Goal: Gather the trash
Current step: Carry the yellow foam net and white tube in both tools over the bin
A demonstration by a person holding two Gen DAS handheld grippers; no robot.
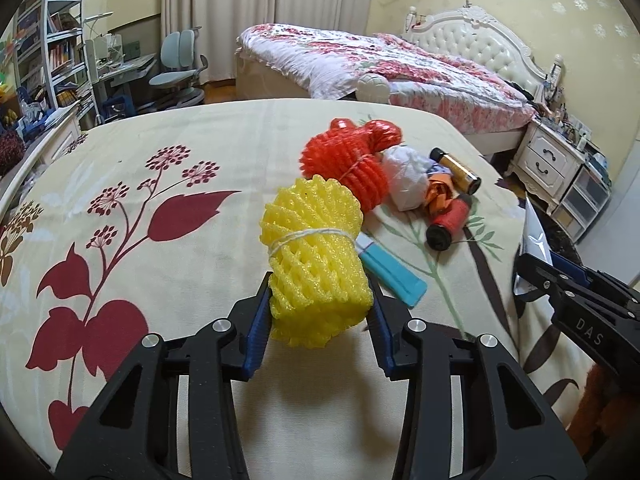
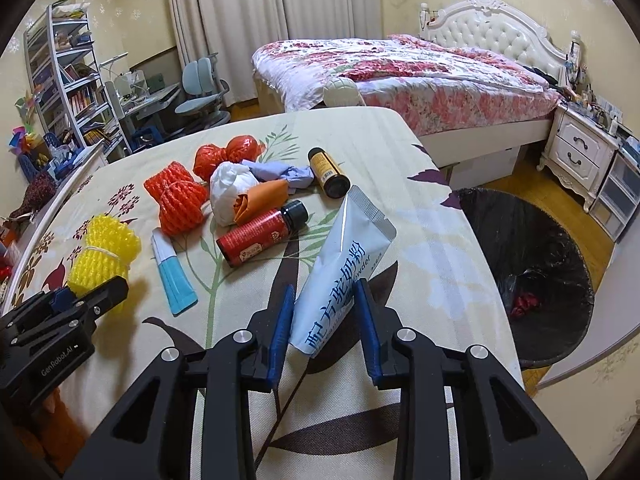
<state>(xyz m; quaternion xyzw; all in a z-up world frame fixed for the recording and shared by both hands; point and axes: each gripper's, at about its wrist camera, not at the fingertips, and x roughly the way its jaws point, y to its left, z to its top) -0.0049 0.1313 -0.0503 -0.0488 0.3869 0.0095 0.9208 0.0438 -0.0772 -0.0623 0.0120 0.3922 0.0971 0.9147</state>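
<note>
Yellow foam net [image 1: 312, 260], tied with string, sits clamped in the left gripper [image 1: 318, 312] jaws above the floral bed cover [image 1: 140, 208]. Right gripper [image 2: 324, 312] jaws pinch a milk powder sachet [image 2: 344, 264]; bin [image 2: 536, 272] at three o'clock.

Both hand-held gripper [image 1: 320, 300] [image 2: 325, 300] bodies black plastic, blue finger pads, silver screws; "DAS", "GenRobot.AI" markings.
</note>
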